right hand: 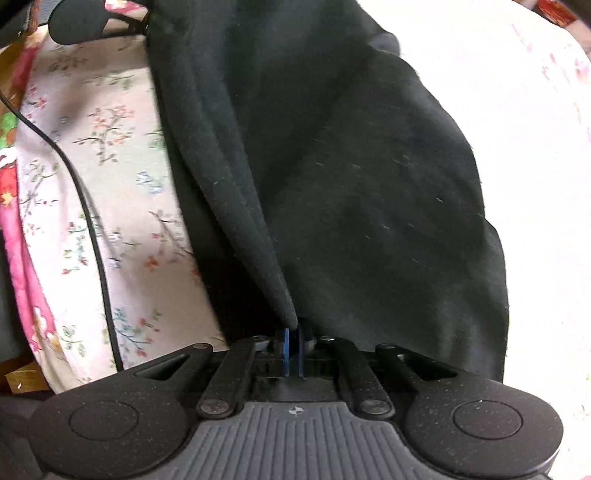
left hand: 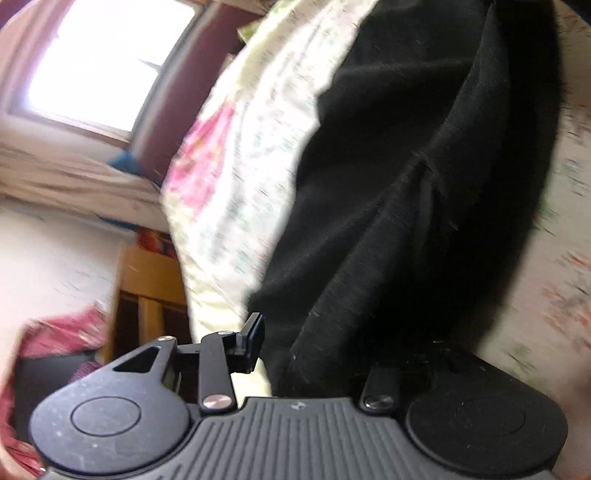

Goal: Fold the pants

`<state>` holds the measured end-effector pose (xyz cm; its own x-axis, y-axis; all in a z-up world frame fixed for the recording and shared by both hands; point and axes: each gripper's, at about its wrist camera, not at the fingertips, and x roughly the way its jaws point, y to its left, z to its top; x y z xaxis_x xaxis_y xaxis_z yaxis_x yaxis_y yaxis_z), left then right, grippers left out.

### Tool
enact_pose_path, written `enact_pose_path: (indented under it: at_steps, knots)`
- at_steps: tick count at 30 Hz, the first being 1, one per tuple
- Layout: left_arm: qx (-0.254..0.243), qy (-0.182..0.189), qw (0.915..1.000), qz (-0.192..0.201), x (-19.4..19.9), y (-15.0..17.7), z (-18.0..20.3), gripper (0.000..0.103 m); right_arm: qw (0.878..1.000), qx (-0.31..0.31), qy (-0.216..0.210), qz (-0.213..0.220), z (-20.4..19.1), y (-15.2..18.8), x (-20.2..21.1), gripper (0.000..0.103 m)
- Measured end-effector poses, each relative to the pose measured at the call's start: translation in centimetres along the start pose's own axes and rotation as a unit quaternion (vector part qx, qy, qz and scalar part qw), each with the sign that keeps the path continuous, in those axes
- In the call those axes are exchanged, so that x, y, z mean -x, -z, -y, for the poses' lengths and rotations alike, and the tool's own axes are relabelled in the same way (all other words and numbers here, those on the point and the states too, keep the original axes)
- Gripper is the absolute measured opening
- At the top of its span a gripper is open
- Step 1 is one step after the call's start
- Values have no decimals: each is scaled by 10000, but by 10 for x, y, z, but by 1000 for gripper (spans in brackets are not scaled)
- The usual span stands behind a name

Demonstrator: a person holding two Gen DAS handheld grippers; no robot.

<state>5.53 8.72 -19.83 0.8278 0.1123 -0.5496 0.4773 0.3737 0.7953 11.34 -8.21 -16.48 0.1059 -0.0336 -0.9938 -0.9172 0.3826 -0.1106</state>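
The black pants lie in folds on a floral bedsheet. My left gripper sits at their near end with its jaws apart. Its left finger stands clear beside the cloth's edge, and black fabric drapes over and hides the right finger. In the right wrist view the pants fill the middle. My right gripper is shut, its blue pads pinching a raised ridge of the black fabric that runs away from them.
The sheet runs to the bed's edge on the left, where a black cable crosses it. The other gripper's body shows at the top left. Beyond the bed are a bright window, wooden furniture and pink cloth.
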Motion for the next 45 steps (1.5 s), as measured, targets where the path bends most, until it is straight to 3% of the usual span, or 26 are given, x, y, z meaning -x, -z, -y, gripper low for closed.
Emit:
enact_pose_path:
  at_steps: [3, 8, 13, 16, 22, 27, 29, 33, 36, 38, 41, 43, 45]
  knots:
    - [61, -309, 9993, 179, -1, -12, -7, 55, 9999, -50, -12, -111, 7, -4, -5, 0]
    - [-205, -473, 9986, 146, -11, 8, -18, 73, 9997, 101, -43, -236, -3, -11, -10, 0]
    - [-807, -530, 9951, -235, -15, 45, 1, 73, 9991, 139, -121, -372, 0, -10, -12, 0]
    - [-613, -284, 9968, -438, -18, 52, -3, 73, 9989, 115, -140, -424, 0, -13, -18, 0]
    - [-1114, -357, 9921, -453, -16, 66, 0, 76, 9989, 67, -121, -457, -7, -8, -26, 0]
    - [-1377, -230, 9851, -1009, -12, 93, -11, 77, 9992, -335, -130, -193, -6, 5, -19, 0]
    - [-1185, -344, 9864, -1082, -12, 84, -27, 77, 9986, -522, -93, -50, -7, 10, -12, 14]
    - [-985, -536, 9921, -568, -12, 42, -41, 77, 9957, -874, 136, 264, -8, 26, 9, 18]
    - [-763, -424, 9962, 31, -11, -8, -34, 77, 9889, -1367, 318, 494, 3, 47, 24, 20]
    - [-713, -105, 9970, 281, -13, -37, -18, 77, 9818, -1771, 367, 576, 15, 70, 30, 20]
    - [-1062, 439, 9933, 141, -23, -58, 20, 74, 9676, -2409, 472, 585, 38, 117, 30, 23]
    - [-1681, 377, 9850, 1, -29, -59, 48, 69, 9554, -2844, 592, 538, 56, 160, 24, 23]
    - [-1896, 240, 9814, -183, -27, -70, 51, 69, 9414, -3263, 680, 526, 75, 207, 18, 23]
